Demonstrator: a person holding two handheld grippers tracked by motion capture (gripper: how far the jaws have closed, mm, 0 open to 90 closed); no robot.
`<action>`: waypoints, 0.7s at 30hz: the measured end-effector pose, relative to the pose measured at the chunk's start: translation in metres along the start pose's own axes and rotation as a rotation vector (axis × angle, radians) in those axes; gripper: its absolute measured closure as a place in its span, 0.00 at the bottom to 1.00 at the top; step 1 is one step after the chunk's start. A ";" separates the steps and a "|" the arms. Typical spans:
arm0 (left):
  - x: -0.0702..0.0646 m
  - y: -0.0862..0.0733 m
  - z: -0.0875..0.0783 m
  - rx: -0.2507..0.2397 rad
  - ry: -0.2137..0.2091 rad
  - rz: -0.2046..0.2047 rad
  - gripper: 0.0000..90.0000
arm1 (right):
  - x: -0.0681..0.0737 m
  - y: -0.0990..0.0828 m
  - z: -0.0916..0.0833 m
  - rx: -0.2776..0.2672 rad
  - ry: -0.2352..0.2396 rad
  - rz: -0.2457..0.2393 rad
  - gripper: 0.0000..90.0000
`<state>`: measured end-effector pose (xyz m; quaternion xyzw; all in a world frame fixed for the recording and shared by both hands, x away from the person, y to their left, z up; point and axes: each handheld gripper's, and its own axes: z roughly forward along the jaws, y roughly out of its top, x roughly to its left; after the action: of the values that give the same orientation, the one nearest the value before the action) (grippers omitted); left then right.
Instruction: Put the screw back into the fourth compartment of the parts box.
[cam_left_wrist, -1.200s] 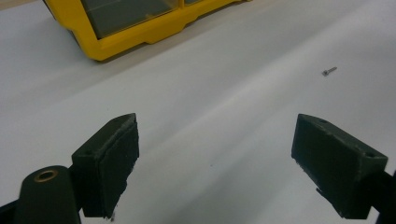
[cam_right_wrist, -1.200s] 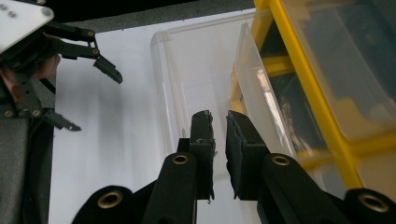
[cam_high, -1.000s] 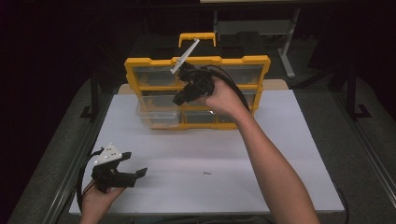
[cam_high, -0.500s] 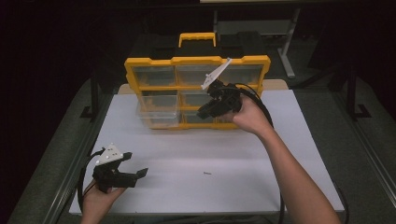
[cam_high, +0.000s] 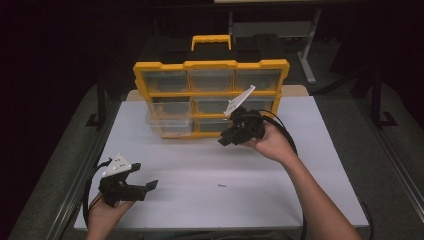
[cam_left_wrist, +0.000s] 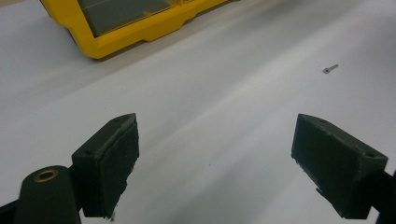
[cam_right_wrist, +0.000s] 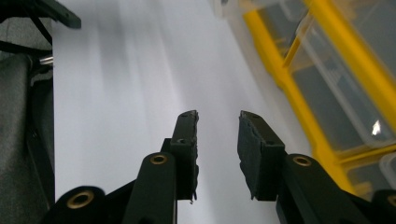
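A yellow organizer (cam_high: 210, 65) with clear drawers stands upright at the back of the white table (cam_high: 300, 190). Its middle-left drawer (cam_high: 169, 119) sticks out a little. My right gripper (cam_high: 226, 138) hovers in front of the organizer's lower right drawers, pointing left and down. In the right gripper view its jaws (cam_right_wrist: 218, 115) have just been opening, with a narrow gap and nothing between them. My left gripper (cam_high: 145, 176) rests near the table's front left corner, open wide and empty (cam_left_wrist: 215, 126). A small screw (cam_high: 221, 185) lies on the table between the two hands.
The organizer's yellow frame (cam_right_wrist: 299, 107) runs close along the right of the right gripper's jaws, and its lower edge (cam_left_wrist: 140, 32) lies ahead of the left gripper. The screw (cam_left_wrist: 330, 68) lies to that gripper's far right. Dark floor surrounds the table.
The right hand has swung from the organizer's upper middle to the right and down, to low in front of its bottom right drawers. Its jaws stand a little wider. The left gripper has stayed put.
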<state>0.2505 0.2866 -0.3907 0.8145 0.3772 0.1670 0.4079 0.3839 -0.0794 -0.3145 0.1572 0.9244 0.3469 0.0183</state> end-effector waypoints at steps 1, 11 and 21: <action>0.000 0.000 0.000 0.000 0.000 -0.001 0.16 | 0.001 -0.003 0.002 0.004 0.003 0.003 0.74; 0.000 0.000 0.000 0.001 -0.001 0.002 0.16 | 0.014 -0.030 0.027 0.033 0.027 0.022 0.72; 0.001 0.000 0.000 0.005 0.001 0.001 0.16 | 0.023 -0.054 0.055 0.064 0.056 0.034 0.70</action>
<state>0.2509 0.2869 -0.3910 0.8156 0.3775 0.1665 0.4056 0.3551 -0.0761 -0.3897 0.1635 0.9325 0.3216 -0.0185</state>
